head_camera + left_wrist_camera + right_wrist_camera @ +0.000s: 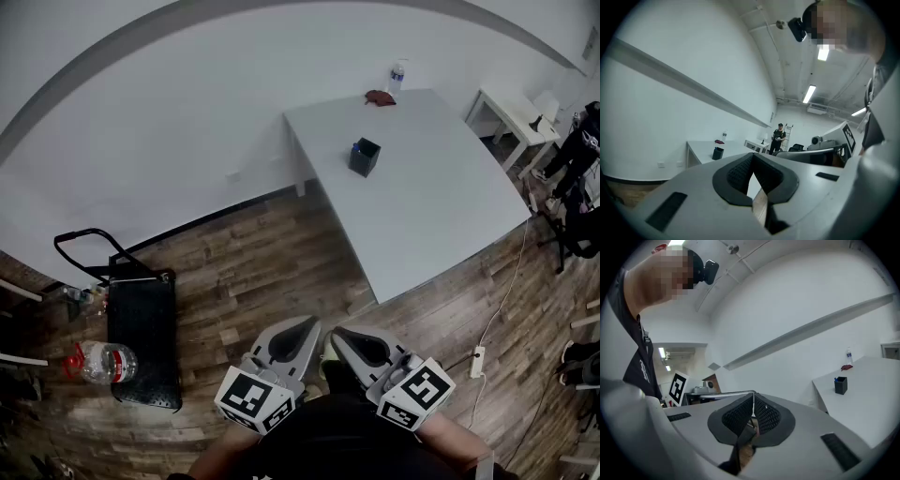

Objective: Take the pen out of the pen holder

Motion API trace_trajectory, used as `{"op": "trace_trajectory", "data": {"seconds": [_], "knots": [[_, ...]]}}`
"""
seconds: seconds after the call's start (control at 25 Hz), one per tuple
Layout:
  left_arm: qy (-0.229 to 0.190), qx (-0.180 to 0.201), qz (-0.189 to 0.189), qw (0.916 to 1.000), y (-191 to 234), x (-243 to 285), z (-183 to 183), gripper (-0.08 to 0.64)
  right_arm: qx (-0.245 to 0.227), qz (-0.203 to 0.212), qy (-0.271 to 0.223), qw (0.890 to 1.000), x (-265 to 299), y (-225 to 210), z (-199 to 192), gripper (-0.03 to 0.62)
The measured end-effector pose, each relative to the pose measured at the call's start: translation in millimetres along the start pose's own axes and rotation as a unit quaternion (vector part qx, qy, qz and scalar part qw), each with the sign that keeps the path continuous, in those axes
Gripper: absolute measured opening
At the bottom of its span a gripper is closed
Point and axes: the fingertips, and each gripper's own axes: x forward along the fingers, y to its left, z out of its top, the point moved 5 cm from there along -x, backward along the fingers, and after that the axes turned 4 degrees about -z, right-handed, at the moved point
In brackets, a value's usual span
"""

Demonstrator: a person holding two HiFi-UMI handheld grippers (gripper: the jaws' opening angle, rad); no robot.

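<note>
Left gripper [306, 324] and right gripper [339, 334]: jaws closed, empty. Holder [364, 157] on table [441, 216], well ahead of both.

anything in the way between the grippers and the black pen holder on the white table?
Nothing visible. Only wooden floor and bare white table separate the left gripper and right gripper from the black square pen holder. A red cloth and clear plastic bottle sit beyond it; a black cart stands off to the left.
</note>
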Motion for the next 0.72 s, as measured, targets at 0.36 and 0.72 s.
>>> {"op": "trace_trajectory", "data": {"seconds": [0.36, 0.72], "knots": [[0.01, -0.005, 0.006, 0.9999, 39.2, 73.1, 23.6, 0.006, 0.006, 0.006, -0.006, 1.0, 31.8, -77.1, 36.4, 0.014], [0.019, 0.012, -0.003, 0.9997, 68.7, 146.0, 44.1, 0.006, 0.015, -0.018, -0.029, 0.999, 43.2, -147.4, 65.1, 0.014]]}}
